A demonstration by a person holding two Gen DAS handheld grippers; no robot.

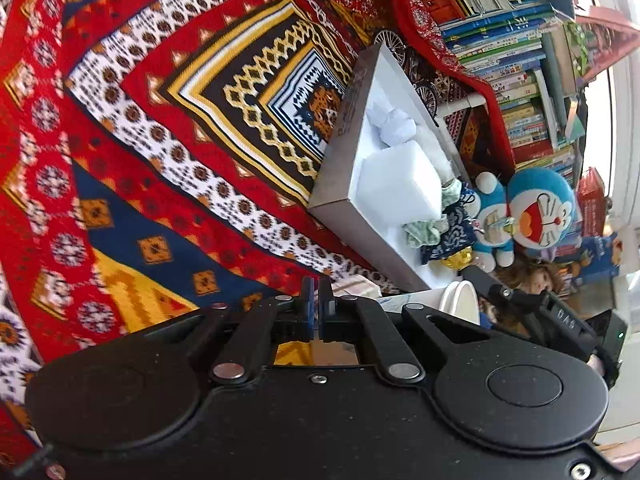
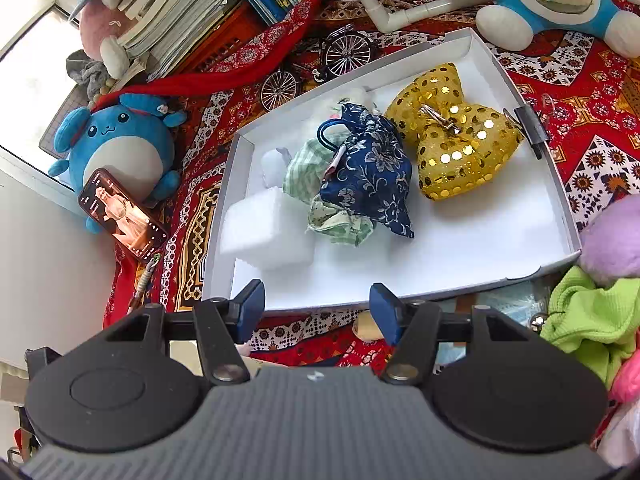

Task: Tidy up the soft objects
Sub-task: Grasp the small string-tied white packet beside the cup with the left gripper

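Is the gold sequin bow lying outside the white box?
No, the gold sequin bow lies inside the white box, beside the navy floral cloth.

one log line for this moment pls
left gripper: shut, empty | right gripper: open, empty | white box: gold bow, blue cloth

My left gripper (image 1: 319,300) sits with its jaws nearly touching, nothing between them, above the patterned cloth (image 1: 160,120). The white box (image 1: 340,184) holds 1 foam block (image 1: 400,188) and fabric pieces (image 1: 436,232) at its near end.
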